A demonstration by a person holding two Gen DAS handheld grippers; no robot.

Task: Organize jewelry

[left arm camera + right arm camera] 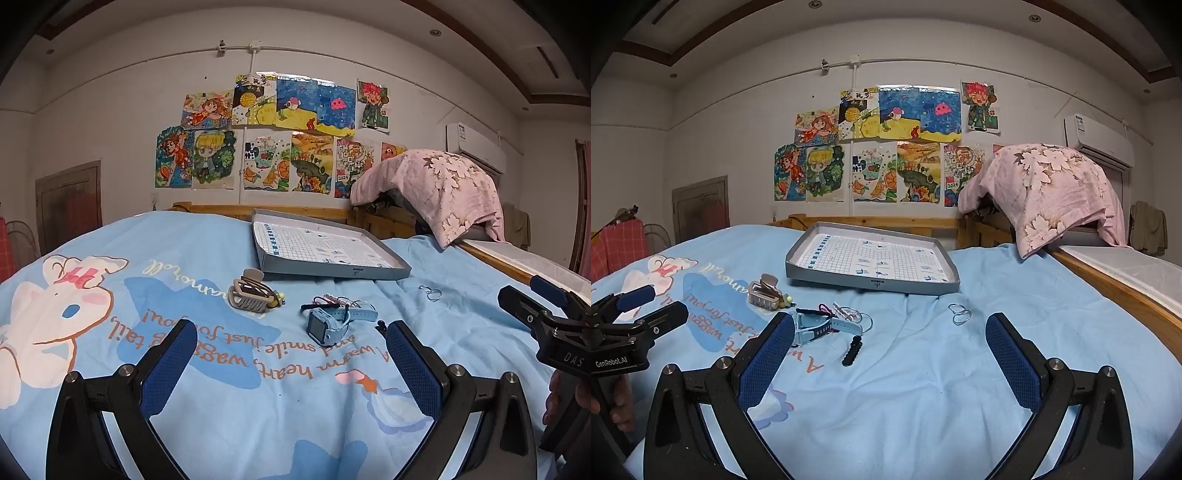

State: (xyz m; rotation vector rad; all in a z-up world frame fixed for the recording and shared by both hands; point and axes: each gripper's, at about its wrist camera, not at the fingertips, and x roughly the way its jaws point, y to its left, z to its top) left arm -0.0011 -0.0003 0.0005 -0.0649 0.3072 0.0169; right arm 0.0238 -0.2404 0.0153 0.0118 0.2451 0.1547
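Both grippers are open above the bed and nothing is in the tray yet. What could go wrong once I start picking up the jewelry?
1. The blue watch lies tangled with thin cords and wire hoops, so lifting one may drag the others.
2. The small rings lie flat on soft bedsheet; wide pads may pinch fabric or miss them.
3. The grey tray sits tilted on the bedding, so items dropped in could slide.
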